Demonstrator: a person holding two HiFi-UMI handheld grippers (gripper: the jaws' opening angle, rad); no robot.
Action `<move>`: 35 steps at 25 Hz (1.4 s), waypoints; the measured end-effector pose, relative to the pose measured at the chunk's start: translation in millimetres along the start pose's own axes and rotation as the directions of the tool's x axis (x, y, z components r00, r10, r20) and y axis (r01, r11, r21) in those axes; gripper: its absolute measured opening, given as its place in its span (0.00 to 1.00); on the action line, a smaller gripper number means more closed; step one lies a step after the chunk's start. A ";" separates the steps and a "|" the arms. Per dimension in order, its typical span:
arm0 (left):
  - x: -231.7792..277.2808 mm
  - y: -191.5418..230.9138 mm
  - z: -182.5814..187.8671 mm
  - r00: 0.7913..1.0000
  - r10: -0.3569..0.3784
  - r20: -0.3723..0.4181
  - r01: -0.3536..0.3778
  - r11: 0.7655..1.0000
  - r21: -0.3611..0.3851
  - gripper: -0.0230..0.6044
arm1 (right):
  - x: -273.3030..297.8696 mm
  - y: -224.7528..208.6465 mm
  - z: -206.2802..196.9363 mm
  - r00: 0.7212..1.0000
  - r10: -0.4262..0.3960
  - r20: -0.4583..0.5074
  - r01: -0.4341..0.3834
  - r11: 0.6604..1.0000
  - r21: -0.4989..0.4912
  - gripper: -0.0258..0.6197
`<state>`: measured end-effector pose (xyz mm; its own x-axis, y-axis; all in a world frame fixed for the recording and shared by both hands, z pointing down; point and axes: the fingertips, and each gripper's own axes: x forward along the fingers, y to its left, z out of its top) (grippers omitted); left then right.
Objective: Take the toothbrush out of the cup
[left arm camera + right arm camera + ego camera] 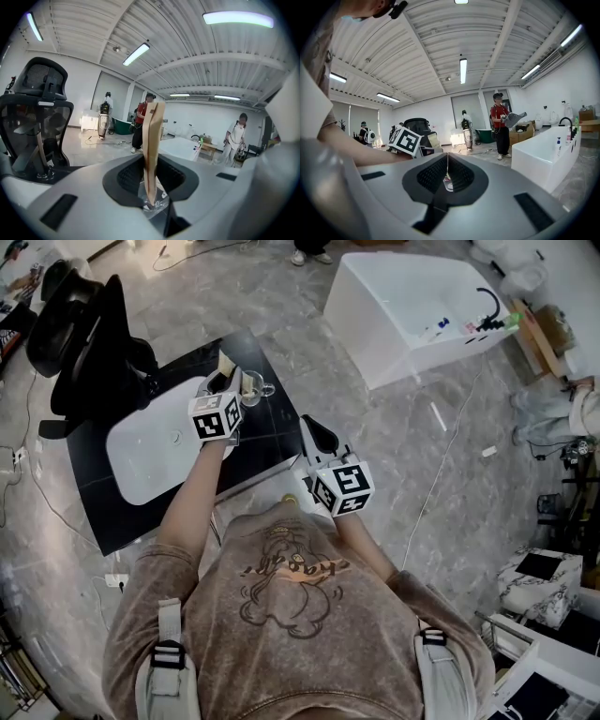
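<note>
Left gripper view | L gripper (151,177) clamps toothbrush (152,136); cup (157,206) below

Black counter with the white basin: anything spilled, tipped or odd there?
Nothing stands out: the clear glass cup stands upright beside the white basin, no spill shows, and the left gripper holds the beige toothbrush upright.

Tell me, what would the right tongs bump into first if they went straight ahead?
Probably nothing close. The right tongs, shut, aim just right of the toothbrush in the left tongs, toward open floor. Depth is unclear, so they could graze it.
</note>
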<state>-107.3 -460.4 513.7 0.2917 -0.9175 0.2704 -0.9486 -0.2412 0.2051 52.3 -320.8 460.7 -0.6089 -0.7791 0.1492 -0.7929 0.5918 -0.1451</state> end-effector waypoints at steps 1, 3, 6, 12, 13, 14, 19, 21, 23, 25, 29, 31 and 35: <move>-2.1 -0.1 4.3 1.000 -0.002 0.006 0.002 1.000 -0.003 0.18 | 0.4 0.5 -0.9 1.000 0.001 -0.002 -0.001 1.000 0.001 0.07; -6.9 2.1 11.3 1.000 0.001 0.023 0.000 1.000 -0.021 0.17 | 1.2 1.1 -2.9 1.000 0.002 -0.007 -0.002 1.000 0.003 0.07; -13.7 4.6 23.6 0.998 0.001 0.057 0.002 0.999 -0.047 0.17 | 1.4 0.7 -3.8 1.000 0.001 -0.011 -0.001 1.000 0.006 0.07; -25.8 6.2 28.6 0.997 0.002 0.075 0.004 0.997 -0.080 0.17 | 1.2 2.2 -6.0 1.000 0.004 -0.018 -0.004 1.000 0.007 0.07; -28.9 4.1 29.7 0.997 -0.003 0.079 0.011 0.996 -0.091 0.17 | 1.1 2.2 -6.5 1.000 0.004 -0.019 -0.004 1.000 0.006 0.07; -32.2 1.4 30.6 0.996 -0.011 0.084 0.020 0.994 -0.103 0.17 | 1.0 2.0 -6.9 1.000 0.004 -0.020 -0.004 1.000 0.005 0.07; -53.8 -16.1 29.7 0.994 -0.055 0.096 0.069 0.986 -0.151 0.17 | -1.8 0.2 -7.2 1.000 0.004 -0.028 -0.003 1.000 0.005 0.07; -65.1 -21.7 27.2 0.993 -0.069 0.097 0.085 0.982 -0.166 0.17 | -3.2 0.0 -7.4 1.000 0.002 -0.027 -0.002 1.000 0.005 0.07; -76.9 -26.2 23.5 0.992 -0.079 0.096 0.094 0.981 -0.169 0.17 | -3.3 -0.3 -8.5 1.000 0.000 -0.027 0.000 1.000 0.004 0.07; -88.8 -30.7 19.1 0.992 -0.084 0.095 0.098 0.982 -0.159 0.17 | -2.7 -1.0 -9.9 1.000 0.000 -0.030 0.001 1.000 0.004 0.07; -113.5 -39.9 4.0 0.993 -0.090 0.080 0.100 0.987 -0.129 0.17 | -3.7 0.0 -11.1 1.000 0.001 -0.031 -0.001 1.000 0.007 0.07; -125.9 -43.6 -1.8 0.993 -0.094 0.076 0.103 0.987 -0.126 0.17 | -3.9 1.8 -12.2 0.999 0.002 -0.034 -0.001 1.000 0.008 0.07; -150.0 -48.3 -5.6 0.993 -0.088 0.075 0.096 0.990 -0.104 0.17 | -3.9 7.1 -14.7 0.999 0.003 -0.040 -0.003 1.000 0.012 0.07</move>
<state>-104.6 -309.3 468.5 0.3644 -0.9138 0.1795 -0.8983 -0.2941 0.3264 48.7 -310.5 473.4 -0.6121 -0.7681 0.1880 -0.7907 0.5916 -0.1574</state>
